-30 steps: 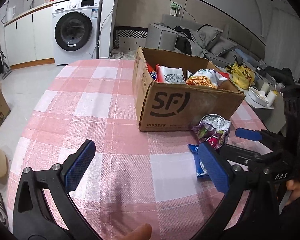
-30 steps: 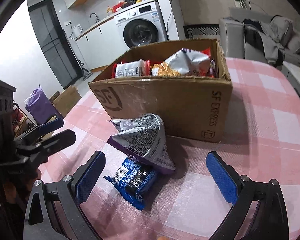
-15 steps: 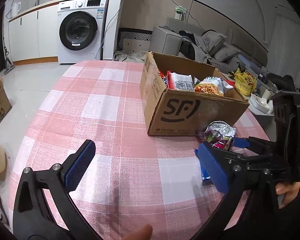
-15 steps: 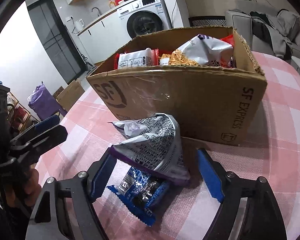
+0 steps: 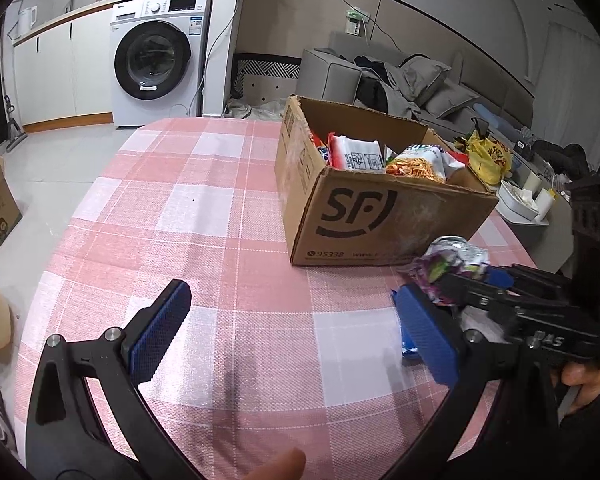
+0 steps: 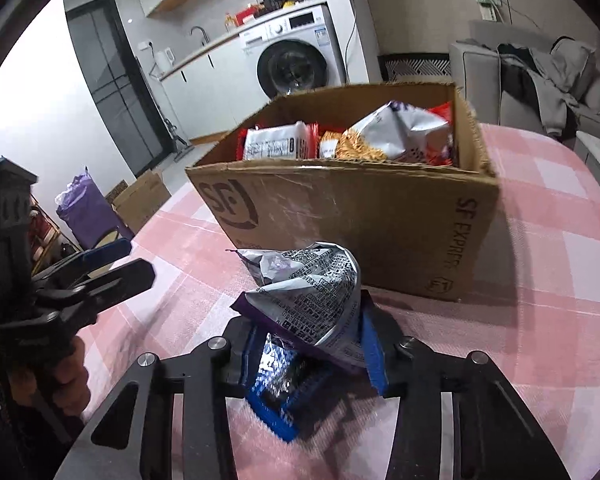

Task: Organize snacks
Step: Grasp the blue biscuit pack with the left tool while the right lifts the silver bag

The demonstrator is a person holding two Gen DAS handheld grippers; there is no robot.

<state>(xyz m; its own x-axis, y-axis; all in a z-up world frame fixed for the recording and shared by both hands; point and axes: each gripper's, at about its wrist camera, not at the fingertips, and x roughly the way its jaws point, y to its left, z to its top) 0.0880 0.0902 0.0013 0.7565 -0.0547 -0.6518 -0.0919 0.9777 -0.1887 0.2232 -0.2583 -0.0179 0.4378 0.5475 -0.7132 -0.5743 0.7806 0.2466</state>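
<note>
A crumpled silver-and-purple snack bag (image 6: 312,300) lies on the pink-checked tablecloth (image 5: 228,240), just in front of the cardboard box (image 6: 360,220), and overlaps a blue snack packet (image 6: 280,384) beneath it. The right gripper (image 6: 306,348) has just been closing its jaws, and they now stand narrow with both packets between them; the blue pads (image 6: 370,356) press against the sides of the silver-and-purple bag, while the blue packet sits low between the fingers, its lower edge blurred. In the left wrist view the same bag (image 5: 456,260) appears beside the box's front corner, partly hidden by the right gripper (image 5: 496,280).

The cardboard box (image 5: 380,216), printed with a black logo, stands open-topped on the table and holds several snack packs (image 5: 384,156), upright or leaning. The left gripper (image 5: 296,328) hangs above bare cloth, well apart from the box, its jaws wide and empty. A washing machine (image 5: 156,56) under a counter and a grey sofa (image 5: 400,76) strewn with clothing lie beyond the table.
</note>
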